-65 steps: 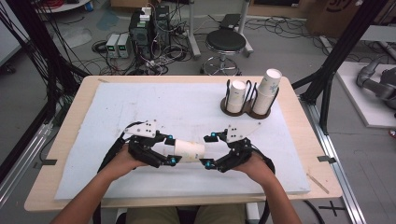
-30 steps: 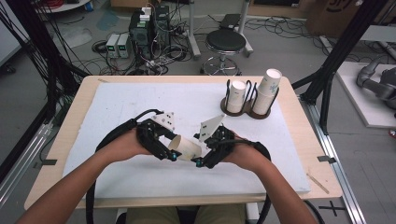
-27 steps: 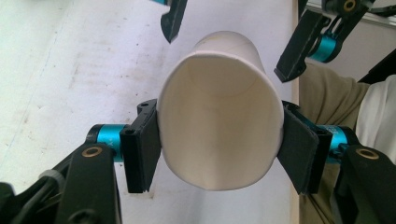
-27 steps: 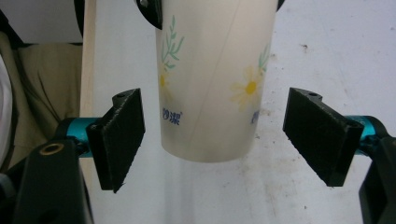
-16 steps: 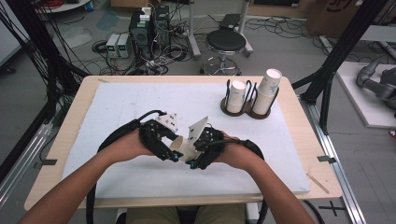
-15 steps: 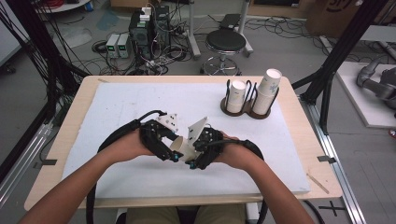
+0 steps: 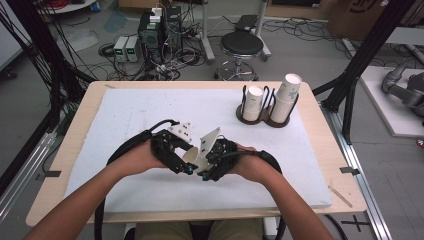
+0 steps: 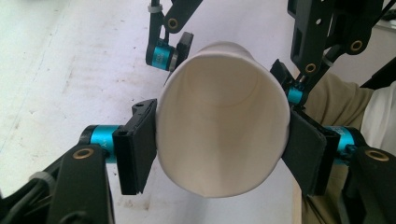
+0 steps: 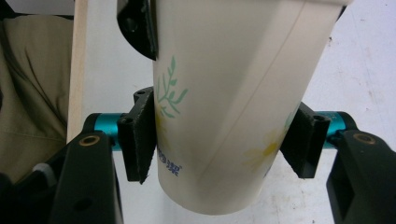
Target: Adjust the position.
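I'm holding the paper cup [image 7: 192, 156] at lower centre of high view w/ both tools: left gripper [image 8: 219, 144] clamping near rim, right gripper [image 9: 224, 140] clamping nearer its base. Cup axis running gripper-to-gripper, mouth facing my left tool; both equally near.

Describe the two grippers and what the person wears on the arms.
Both the left gripper and right gripper are black frames with flat black pads, teal metal collars and brass-coloured pivot screws. Each carries a pale three-cornered plate on top and trails a thick black cable. The forearms are bare; the trousers are khaki.
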Available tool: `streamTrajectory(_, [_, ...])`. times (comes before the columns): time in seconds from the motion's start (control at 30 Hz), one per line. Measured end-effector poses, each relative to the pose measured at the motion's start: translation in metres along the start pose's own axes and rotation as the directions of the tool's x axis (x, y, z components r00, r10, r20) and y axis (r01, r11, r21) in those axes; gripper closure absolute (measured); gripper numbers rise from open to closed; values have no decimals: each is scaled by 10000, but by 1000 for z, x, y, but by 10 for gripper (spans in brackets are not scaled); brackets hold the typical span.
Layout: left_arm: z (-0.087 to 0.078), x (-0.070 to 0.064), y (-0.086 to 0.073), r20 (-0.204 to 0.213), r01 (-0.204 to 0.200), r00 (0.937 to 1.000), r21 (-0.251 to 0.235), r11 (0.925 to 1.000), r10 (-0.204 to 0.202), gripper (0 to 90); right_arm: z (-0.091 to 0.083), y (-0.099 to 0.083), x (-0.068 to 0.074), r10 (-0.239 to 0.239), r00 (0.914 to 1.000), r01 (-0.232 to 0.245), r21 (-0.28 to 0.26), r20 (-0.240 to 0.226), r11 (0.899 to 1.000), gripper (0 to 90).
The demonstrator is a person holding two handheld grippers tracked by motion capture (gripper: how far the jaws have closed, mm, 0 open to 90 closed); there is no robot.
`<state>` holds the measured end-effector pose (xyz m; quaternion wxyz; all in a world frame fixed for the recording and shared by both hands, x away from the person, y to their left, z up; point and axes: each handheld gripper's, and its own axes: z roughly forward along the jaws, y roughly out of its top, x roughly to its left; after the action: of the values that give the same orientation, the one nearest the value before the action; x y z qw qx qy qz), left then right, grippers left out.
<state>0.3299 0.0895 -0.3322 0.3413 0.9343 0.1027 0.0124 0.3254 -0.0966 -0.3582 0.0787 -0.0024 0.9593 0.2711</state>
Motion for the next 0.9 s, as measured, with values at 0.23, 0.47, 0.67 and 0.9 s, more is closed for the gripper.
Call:
streamTrajectory(0.23, [-5,1,0,-69,-81,9999,-1180,9930,73,193,1,-3,-2,313,9995,-313,-37,-36,9995,379])
streamTrajectory(0.47, [-19,7,-12,-230,522,9978,-3183,9466,-627,187,-4,-18,-5,803,9968,-802,-424,8,9959,379])
streamTrajectory(0.67, [-26,8,-30,-273,957,9926,-4257,8998,-1185,187,-9,-38,-7,1393,9902,-1377,-1001,86,9854,381])
streamTrajectory(0.9, [-25,8,-52,-328,1195,9870,-5053,8546,-1575,187,-12,-58,-5,1940,9809,-1888,-1627,163,9684,383])
